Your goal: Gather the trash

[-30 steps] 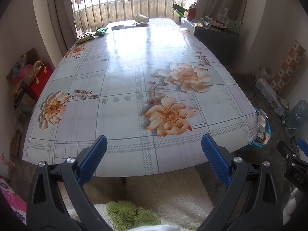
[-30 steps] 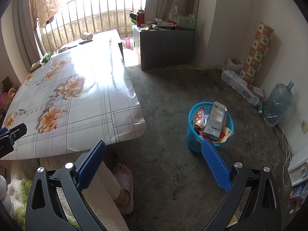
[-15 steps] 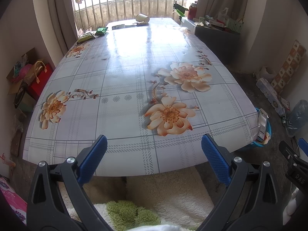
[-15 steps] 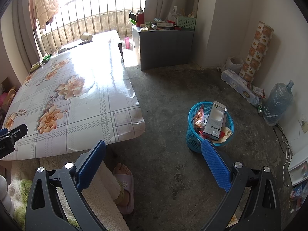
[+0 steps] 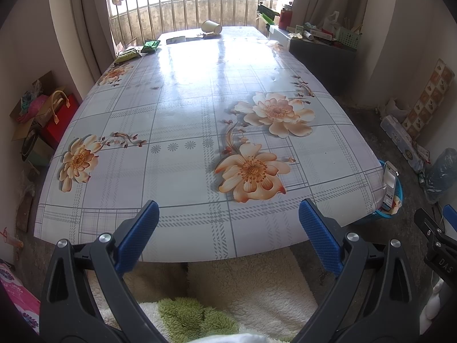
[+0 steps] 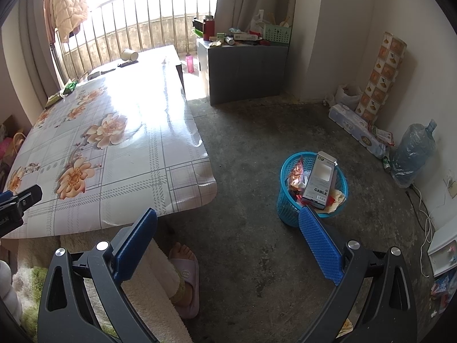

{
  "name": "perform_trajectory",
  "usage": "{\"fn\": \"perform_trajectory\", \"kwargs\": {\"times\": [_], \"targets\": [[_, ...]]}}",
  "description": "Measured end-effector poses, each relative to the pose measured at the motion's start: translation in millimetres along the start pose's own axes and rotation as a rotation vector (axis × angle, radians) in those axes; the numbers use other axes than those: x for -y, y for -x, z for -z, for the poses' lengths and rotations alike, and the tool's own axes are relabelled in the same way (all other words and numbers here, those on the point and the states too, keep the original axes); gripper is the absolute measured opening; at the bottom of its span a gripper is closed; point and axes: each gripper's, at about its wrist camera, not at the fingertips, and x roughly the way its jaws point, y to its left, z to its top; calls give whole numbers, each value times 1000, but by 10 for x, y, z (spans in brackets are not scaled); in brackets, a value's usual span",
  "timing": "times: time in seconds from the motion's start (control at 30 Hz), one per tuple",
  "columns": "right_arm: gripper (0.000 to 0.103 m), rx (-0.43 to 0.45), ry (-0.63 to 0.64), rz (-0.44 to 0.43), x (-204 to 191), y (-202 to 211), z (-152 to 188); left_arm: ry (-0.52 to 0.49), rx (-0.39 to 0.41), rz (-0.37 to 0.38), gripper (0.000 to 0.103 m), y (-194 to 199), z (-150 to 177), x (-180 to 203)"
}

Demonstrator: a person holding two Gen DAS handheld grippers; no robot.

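Observation:
A blue trash basket (image 6: 285, 200) stands on the floor right of the table, holding a white cable box (image 6: 319, 181) and wrappers; its edge shows in the left wrist view (image 5: 398, 197). At the table's far end lie a paper cup (image 5: 212, 27) on its side, green wrappers (image 5: 151, 46) and a flat packet (image 5: 175, 40). My left gripper (image 5: 228, 234) is open and empty at the table's near edge. My right gripper (image 6: 228, 237) is open and empty over the floor, short of the basket.
The table (image 5: 182, 108) has a flowered cloth. A grey cabinet (image 6: 242, 68) with clutter stands at the back right. A water jug (image 6: 411, 154), a box (image 6: 357, 131) and a roll (image 6: 382, 77) line the right wall. A slippered foot (image 6: 184, 274) is below.

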Motion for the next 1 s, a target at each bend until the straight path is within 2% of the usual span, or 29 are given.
{"fn": "perform_trajectory", "kwargs": {"times": [1.0], "targets": [[97,-2,-2,-3,-45,5,-36,6,-11,-7,94,-18,23,-14]]}}
